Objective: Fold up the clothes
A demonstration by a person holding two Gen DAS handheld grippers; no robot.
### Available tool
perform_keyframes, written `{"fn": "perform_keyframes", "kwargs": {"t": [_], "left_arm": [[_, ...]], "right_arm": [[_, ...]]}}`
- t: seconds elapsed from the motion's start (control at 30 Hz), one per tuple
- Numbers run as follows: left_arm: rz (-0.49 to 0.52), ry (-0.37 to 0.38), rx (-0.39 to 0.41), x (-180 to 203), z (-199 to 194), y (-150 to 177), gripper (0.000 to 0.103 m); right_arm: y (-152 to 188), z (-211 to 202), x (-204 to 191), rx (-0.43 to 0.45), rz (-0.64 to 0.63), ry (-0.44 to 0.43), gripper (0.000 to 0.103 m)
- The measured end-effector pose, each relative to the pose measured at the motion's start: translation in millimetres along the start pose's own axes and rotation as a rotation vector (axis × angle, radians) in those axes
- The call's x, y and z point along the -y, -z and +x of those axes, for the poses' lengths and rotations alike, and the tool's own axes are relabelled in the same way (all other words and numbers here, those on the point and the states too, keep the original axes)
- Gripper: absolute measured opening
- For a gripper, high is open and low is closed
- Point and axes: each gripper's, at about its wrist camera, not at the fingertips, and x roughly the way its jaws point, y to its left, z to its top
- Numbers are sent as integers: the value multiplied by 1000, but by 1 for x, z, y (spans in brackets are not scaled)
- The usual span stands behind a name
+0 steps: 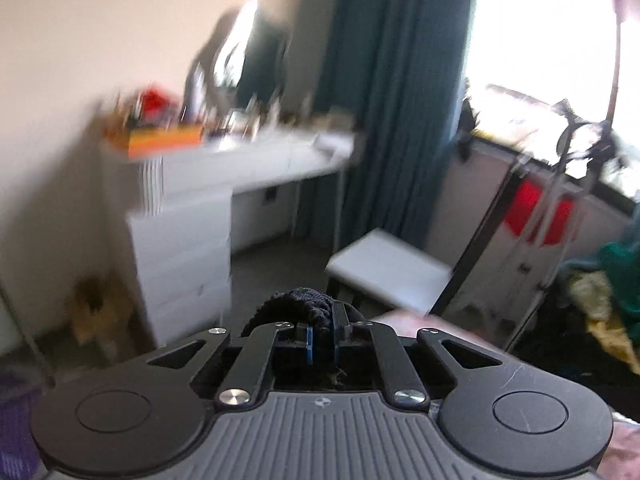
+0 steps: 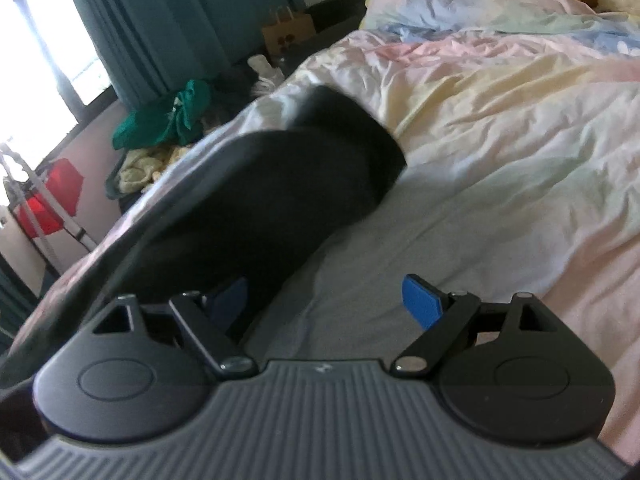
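A black garment [image 2: 280,184] lies spread over the pastel duvet [image 2: 500,128] of the bed, reaching toward the left edge. My right gripper [image 2: 324,304] is open just above the bed; its left blue pad [image 2: 230,300] touches the garment's near edge, its right pad [image 2: 422,304] is over bare duvet. My left gripper [image 1: 322,340] is shut on a bunch of black knit fabric [image 1: 298,306], lifted and facing the room. The view is blurred by motion.
A white desk with drawers [image 1: 188,216] and clutter stands along the wall. A white stool [image 1: 386,276], teal curtains [image 1: 396,100] and a drying rack [image 1: 552,208] stand by the window. A pile of green and yellow clothes [image 2: 168,128] lies beside the bed.
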Motion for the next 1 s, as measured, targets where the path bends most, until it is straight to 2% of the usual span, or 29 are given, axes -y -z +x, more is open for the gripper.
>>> {"fn": "perform_keyframes", "kwargs": {"t": [0.07,0.13,0.23,0.3,0.37,0.5,0.57,0.6,0.67,0.8,0.87,1.0], "left_arm": [[-17,10,-42,-6,25,18,16],[-2,27,-50,-9,35,31,22],[30,56,-38,-9,26,31,32],[52,76,-29,-9,20,32,44],[37,121,-20,-14,-3,30,58],[16,224,17,-33,-74,35,71],[11,251,15,-45,-113,49,75],[-4,268,5,-53,-133,59,75],[-73,313,-29,-75,-167,85,77],[-283,368,-156,-126,-207,147,78],[-413,387,-227,-151,-212,181,78],[-641,383,-403,-185,-195,234,76]], "right_arm": [[5,13,-3,-29,-10,7,86],[10,25,-7,-61,-24,10,86],[13,35,-11,-92,-33,-3,86],[12,37,-12,-100,-31,-19,86],[11,36,-11,-108,-18,-42,86],[7,27,-5,-118,13,-114,85],[5,20,-5,-122,9,-146,78],[4,16,-4,-124,7,-162,71],[1,9,-4,-128,3,-195,64],[-1,-7,-6,-139,-21,-259,35],[-3,-10,-4,-168,-16,-298,31],[-3,-12,4,-247,25,-349,31]]}}
